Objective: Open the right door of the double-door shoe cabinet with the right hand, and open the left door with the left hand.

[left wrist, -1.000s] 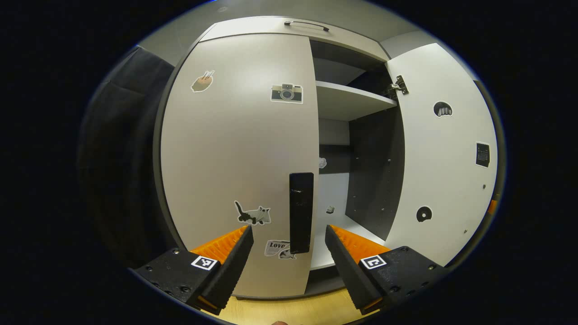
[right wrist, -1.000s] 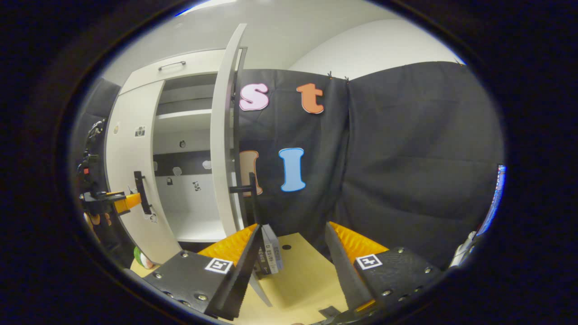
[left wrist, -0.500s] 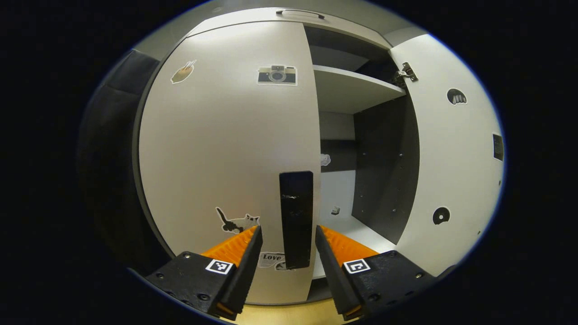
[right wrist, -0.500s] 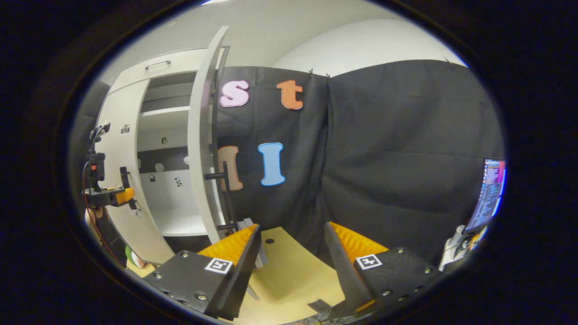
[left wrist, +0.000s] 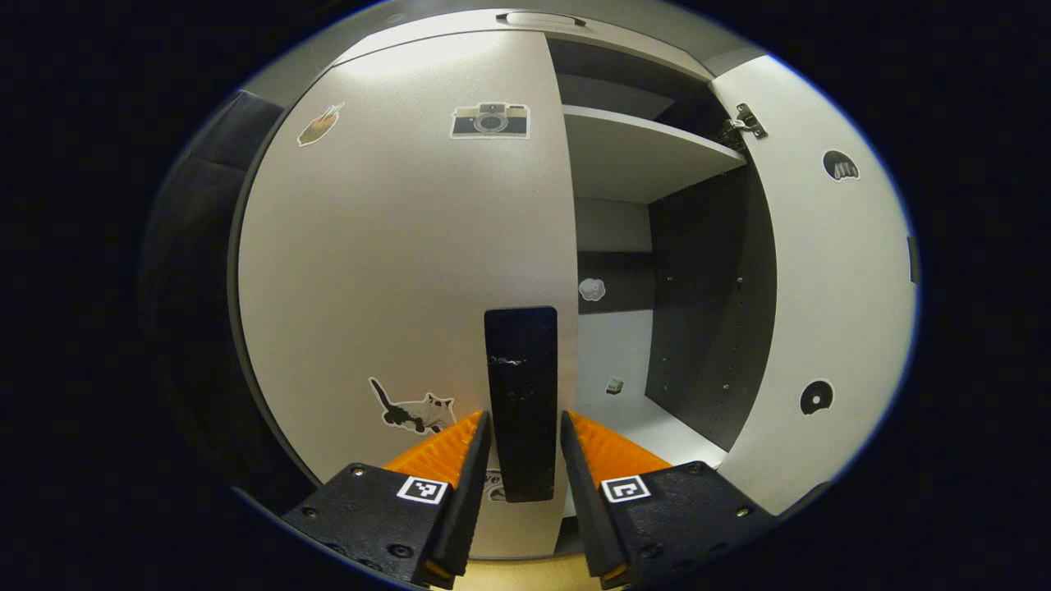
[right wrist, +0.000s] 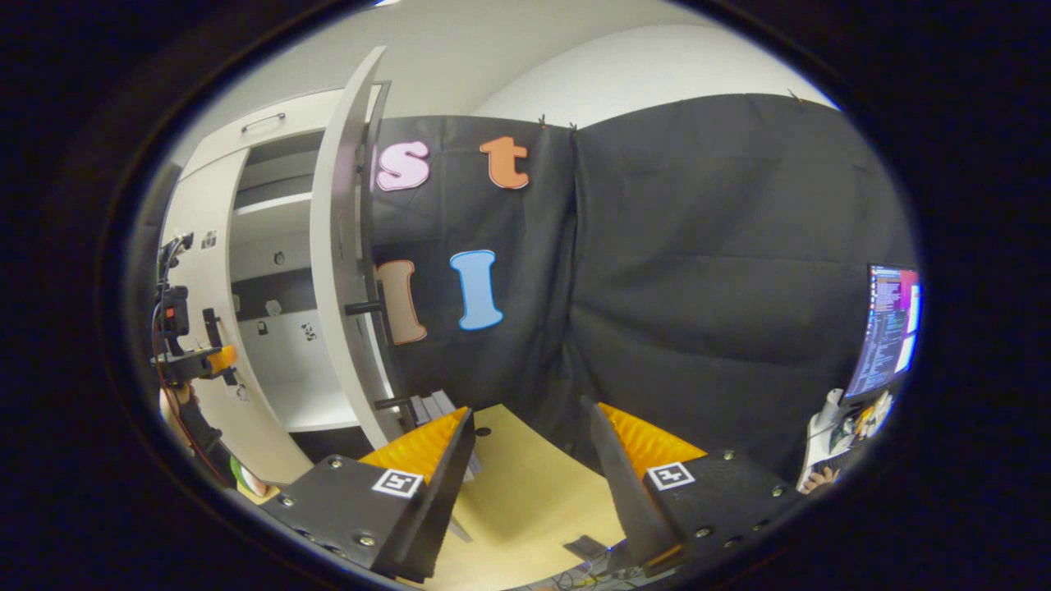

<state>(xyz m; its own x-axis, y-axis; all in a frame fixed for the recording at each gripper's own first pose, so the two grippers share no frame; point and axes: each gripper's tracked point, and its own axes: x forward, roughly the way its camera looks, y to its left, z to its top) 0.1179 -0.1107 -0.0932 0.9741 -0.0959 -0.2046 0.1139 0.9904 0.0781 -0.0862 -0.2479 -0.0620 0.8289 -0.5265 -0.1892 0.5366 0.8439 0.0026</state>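
Fingers of the left claw (left wrist: 521,460) are set narrowly around the black bar handle (left wrist: 520,402) of the closed pale left door (left wrist: 394,271), contact unclear; right claw (right wrist: 525,447) is spread wide, empty, with the opened right door (right wrist: 341,271) at centre-left.

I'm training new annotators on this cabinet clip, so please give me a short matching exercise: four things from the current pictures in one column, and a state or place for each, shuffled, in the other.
Column 1:
1. right door
2. left door
3. left handle
4. right hand-held gripper

Column 2:
A. closed
B. between the left hand-held gripper's fingers
C. open, holding nothing
D. swung open

Pairs: 1-D, 2-A, 3-B, 4-C
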